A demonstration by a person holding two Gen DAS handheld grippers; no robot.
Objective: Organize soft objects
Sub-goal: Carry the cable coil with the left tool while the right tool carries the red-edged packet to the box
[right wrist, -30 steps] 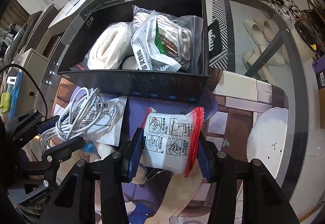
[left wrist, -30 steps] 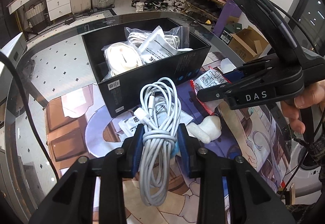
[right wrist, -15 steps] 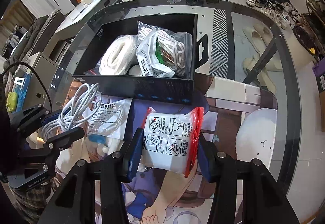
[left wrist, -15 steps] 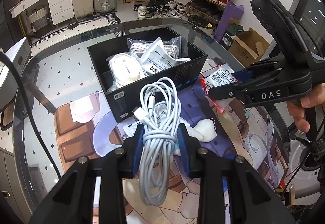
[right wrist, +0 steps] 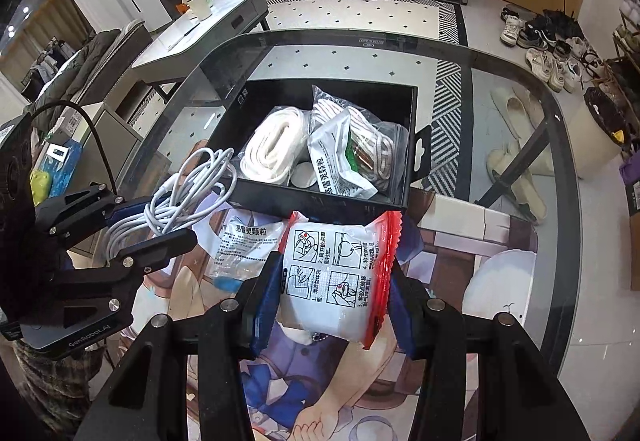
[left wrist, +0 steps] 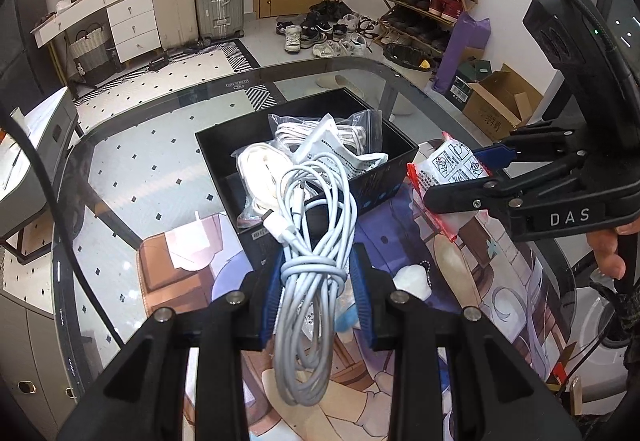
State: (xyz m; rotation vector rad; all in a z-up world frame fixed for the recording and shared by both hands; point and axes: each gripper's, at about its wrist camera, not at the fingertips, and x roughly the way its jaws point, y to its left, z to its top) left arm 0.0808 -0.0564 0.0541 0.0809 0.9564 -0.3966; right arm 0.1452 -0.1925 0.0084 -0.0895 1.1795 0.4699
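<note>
Your left gripper [left wrist: 316, 291] is clamped on the coiled cable [left wrist: 316, 241], your right gripper [right wrist: 334, 303] on the white packet [right wrist: 334, 273]; both hang short of the black box [right wrist: 412, 145], which already holds three bagged items, and one sachet [right wrist: 240, 245] lies on the table [right wrist: 520, 89].

The white cable bundle [left wrist: 310, 241] looks like smooth, slightly glossy plastic-sheathed cord. The red-edged white packet [right wrist: 340, 275] is glossy printed film, crinkled at its seams. The black box [right wrist: 344, 197] appears to be matt card with a faint sheen on its walls; at its 3 o'clock side a clear zip bag [right wrist: 380, 145] is shiny, wrinkled plastic, and at 9 o'clock a white roll [right wrist: 272, 145] looks like soft woven cloth. The table [right wrist: 520, 89] is glossy glass, reflecting light. The printed mat [left wrist: 460, 293] on it is smooth with low sheen. Both gripper frames read as matt black plastic with bright metal screws; the pads [left wrist: 362, 289] are ribbed blue.
</note>
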